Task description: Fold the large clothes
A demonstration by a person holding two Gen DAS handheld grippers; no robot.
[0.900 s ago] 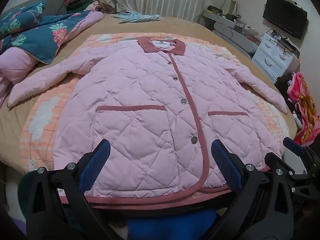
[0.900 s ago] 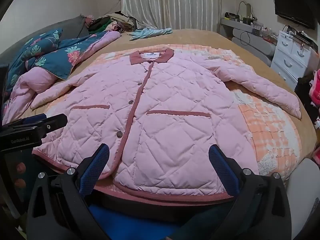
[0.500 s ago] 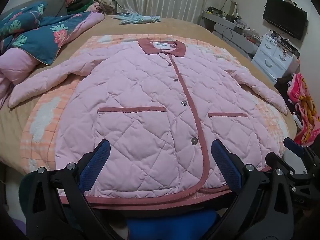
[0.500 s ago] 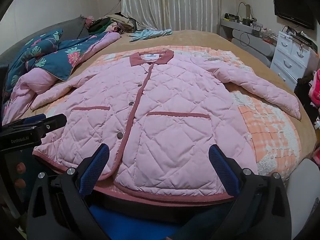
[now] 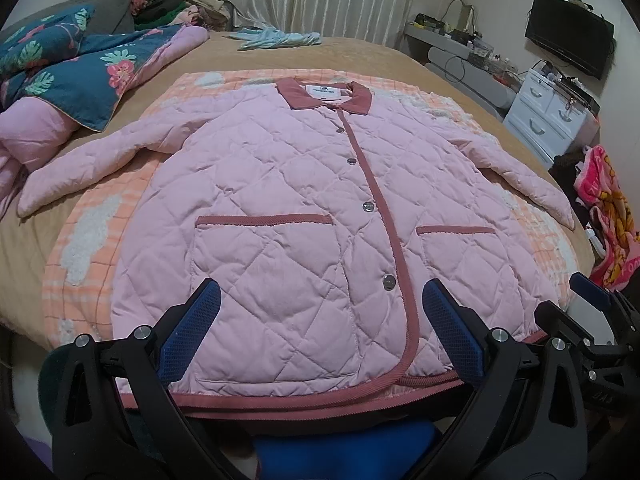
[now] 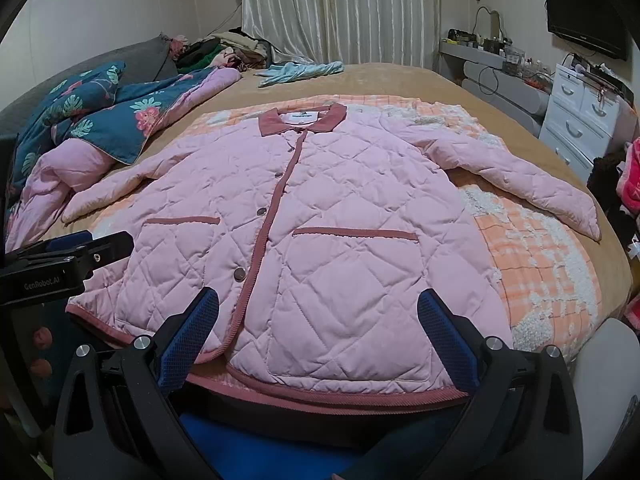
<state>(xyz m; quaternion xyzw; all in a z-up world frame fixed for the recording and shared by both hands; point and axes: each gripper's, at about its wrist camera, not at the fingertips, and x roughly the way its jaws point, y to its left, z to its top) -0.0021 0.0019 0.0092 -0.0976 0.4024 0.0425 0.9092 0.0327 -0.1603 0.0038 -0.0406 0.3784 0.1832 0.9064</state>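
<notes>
On bed (image 5: pixel 380 56): pink quilted jacket (image 5: pixel 304 208) flat, buttoned; left gripper (image 5: pixel 320 332), right gripper (image 6: pixel 318 332) near hem, both wide open, empty.

left wrist: bed foot, angled down | right wrist: beside it, same | shared: jacket (image 5: pixel 304 208), bed (image 6: pixel 400 80)

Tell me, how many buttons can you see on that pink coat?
4 on the pink coat, all along its dark pink front edge: first button below the collar, second, third by the pocket tops, fourth nearest the hem. Another may hide under the collar.
</notes>
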